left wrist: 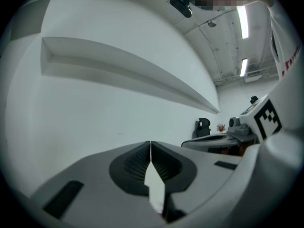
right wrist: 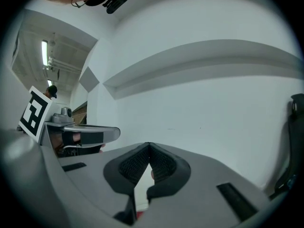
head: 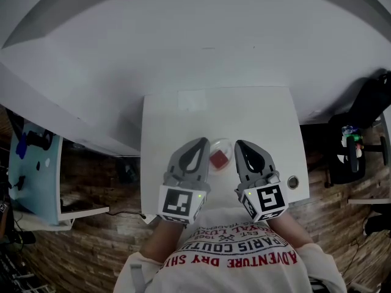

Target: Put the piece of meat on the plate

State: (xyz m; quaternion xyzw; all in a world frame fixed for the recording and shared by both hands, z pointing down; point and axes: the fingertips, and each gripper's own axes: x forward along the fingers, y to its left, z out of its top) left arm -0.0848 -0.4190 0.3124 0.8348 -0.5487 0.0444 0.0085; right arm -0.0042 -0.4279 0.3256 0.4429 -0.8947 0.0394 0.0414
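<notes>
Left hand-held gripper (head: 200, 141) beside meat (head: 219, 159)

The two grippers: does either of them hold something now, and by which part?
Nothing is held. The left gripper and the right gripper are both shut, with nothing between their fingers. The meat lies on the plate between them.

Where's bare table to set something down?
Free: far half of the table beyond the plate, and the strip left of the left hand-held gripper. Crowded: near edge, where it and the right hand-held gripper flank plate and meat; small round object by the right edge.
</notes>
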